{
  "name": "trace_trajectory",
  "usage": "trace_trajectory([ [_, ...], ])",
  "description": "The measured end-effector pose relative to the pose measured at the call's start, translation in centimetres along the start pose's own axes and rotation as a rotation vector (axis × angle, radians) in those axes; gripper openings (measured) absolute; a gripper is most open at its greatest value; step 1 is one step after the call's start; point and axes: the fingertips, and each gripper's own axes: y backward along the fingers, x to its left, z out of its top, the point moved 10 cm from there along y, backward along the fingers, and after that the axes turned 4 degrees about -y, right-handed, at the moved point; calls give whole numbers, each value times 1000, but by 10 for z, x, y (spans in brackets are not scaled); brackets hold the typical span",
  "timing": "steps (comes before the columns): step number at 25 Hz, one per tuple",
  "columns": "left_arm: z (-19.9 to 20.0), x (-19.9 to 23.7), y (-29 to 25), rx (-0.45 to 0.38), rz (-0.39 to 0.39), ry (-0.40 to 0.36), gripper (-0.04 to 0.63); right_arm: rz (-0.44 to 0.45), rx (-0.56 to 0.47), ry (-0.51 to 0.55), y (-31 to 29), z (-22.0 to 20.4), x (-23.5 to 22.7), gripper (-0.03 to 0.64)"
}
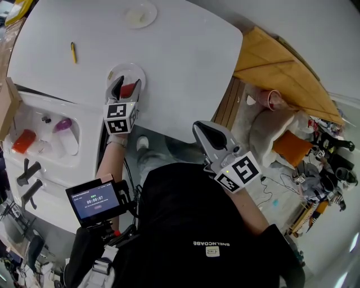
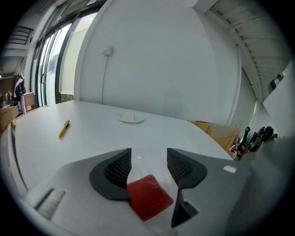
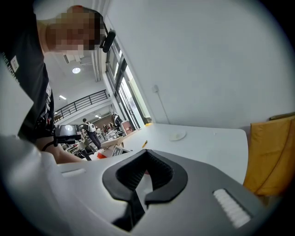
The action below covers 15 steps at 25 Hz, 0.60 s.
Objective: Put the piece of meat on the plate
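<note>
The red piece of meat [image 1: 129, 90] lies on a small white plate [image 1: 138, 72] near the front edge of the white table [image 1: 185, 62]. My left gripper [image 1: 125, 85] reaches over the plate, its jaws open on either side of the meat. In the left gripper view the meat [image 2: 150, 199] sits low between the dark pads [image 2: 119, 168] of the left gripper [image 2: 148, 156], with its left part hidden behind one of them. My right gripper [image 1: 203, 128] hangs off the table's front edge near the person's body. The right gripper [image 3: 147, 154] has its jaws together and holds nothing.
A yellow pen [image 1: 73, 52] lies at the table's left and a round white dish [image 1: 140, 14] at its far side. A white cart [image 1: 39, 135] with small red and purple items stands to the left. A wooden board [image 1: 281, 67] leans to the right.
</note>
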Motion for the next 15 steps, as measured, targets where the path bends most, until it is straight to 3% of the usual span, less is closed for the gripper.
trace_trajectory([
  [5, 12, -2, 22, -16, -4, -12, 313, 2, -17, 4, 10, 5, 20, 6],
  [15, 24, -4, 23, -44, -17, -26, 318, 21, -42, 5, 0, 9, 11, 6],
])
